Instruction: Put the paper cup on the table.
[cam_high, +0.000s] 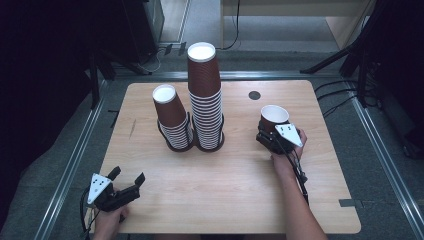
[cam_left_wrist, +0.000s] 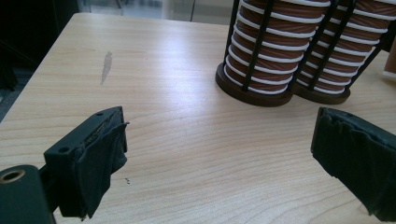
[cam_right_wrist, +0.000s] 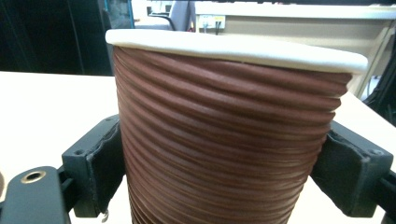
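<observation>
The table (cam_high: 235, 190) is pale wood-grain laminate, smooth with a soft sheen, marked by one dull grey scuff (cam_left_wrist: 106, 65) toward 10 o'clock from the left gripper (cam_high: 127, 176). The single cup (cam_right_wrist: 229, 140) at 3 o'clock is matt brown paper with rippled, ridged walls and a smooth white rolled rim, like the stacked cups (cam_high: 205, 100) (held in thin black wire racks (cam_left_wrist: 261, 70) on dark round bases). Both grippers' jaws are matt black plastic faced with wrinkled, rough black padding, and the right gripper (cam_high: 270, 134) carries a flat pale-grey plate.
</observation>
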